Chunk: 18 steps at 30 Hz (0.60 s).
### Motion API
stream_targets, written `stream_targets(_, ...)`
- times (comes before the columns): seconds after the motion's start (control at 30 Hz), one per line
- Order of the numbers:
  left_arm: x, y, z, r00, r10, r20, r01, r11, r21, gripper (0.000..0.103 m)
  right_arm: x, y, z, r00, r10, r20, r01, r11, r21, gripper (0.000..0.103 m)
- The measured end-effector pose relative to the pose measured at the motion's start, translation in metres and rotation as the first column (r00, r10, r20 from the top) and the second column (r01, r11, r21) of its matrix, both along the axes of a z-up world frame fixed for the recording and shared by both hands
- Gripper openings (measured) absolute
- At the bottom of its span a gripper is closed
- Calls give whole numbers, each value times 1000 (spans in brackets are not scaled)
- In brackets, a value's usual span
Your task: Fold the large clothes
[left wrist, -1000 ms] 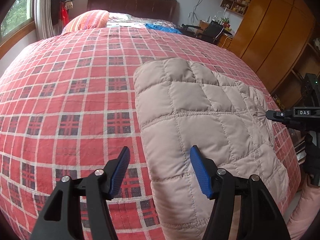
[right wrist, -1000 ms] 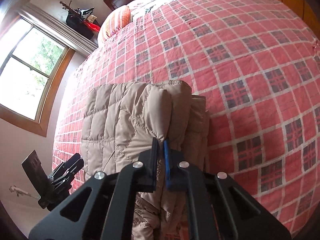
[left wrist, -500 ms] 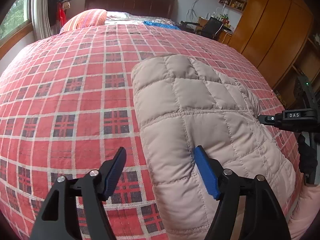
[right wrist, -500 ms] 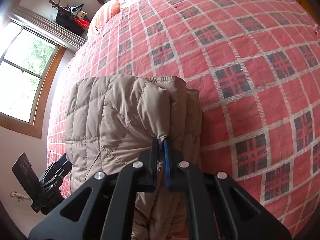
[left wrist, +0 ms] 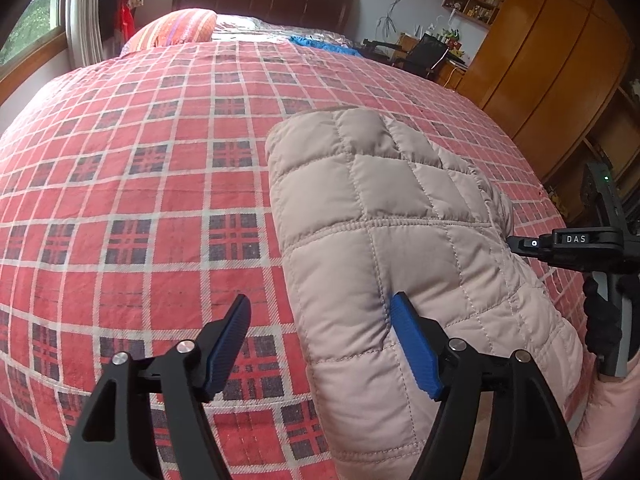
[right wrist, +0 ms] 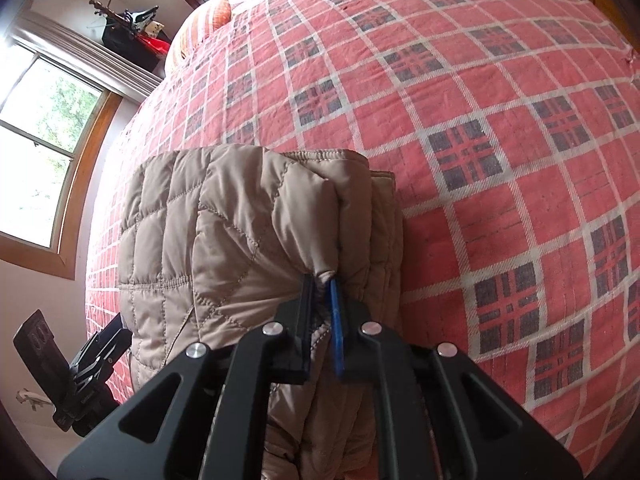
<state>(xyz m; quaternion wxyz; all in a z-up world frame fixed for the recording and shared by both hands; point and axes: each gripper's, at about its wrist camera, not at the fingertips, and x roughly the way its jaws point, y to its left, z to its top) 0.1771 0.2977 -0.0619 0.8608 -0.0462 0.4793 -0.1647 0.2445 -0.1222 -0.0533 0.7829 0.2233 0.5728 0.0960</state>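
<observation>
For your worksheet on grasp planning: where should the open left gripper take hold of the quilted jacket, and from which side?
Probably its near-left folded edge, approached from the bedspread side. The left gripper already straddles that rounded edge, open; the right gripper pinches the opposite side.

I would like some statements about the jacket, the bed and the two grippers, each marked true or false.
1. The right gripper is shut on a fold of the quilted jacket. True.
2. The left gripper is shut on the jacket. False: its jaws stand wide open, one blue finger on the jacket's near part, the other over the bedspread.
3. The jacket lies spread out flat, unfolded. False: it is folded into a thick bundle with stacked layers along one edge.
4. The bedspread is red plaid. True.
5. A striped pillow lies at the far end of the bed. True.
</observation>
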Motion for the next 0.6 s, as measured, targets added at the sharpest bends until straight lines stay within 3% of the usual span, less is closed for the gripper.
stream_targets(0.13, -12, 5, 6, 1000, 0, 24, 0, 1000, 4, 71, -14, -5, 16, 999, -12, 50, 11, 1000, 21, 24)
stream_targets(0.2, -18, 8, 9, 1000, -4, 29, 4, 1000, 4, 71, -26, -7, 24, 997, 3, 76, -5, 1000, 20, 27)
stream_targets(0.27, -25, 11, 11, 999, -5, 33, 5, 1000, 11, 71, -39, -5, 29, 997, 20, 80, -22, 1000, 19, 46)
stream_targets(0.4, -40, 17, 17, 999, -15, 49, 15, 1000, 5, 71, -63, 0, 35, 994, 51, 95, -53, 998, 23, 48)
stream_targets(0.6, -62, 26, 22, 998, -29, 62, 30, 999, -16, 72, -93, 0, 33, 992, 72, 101, -80, 994, 77, 58)
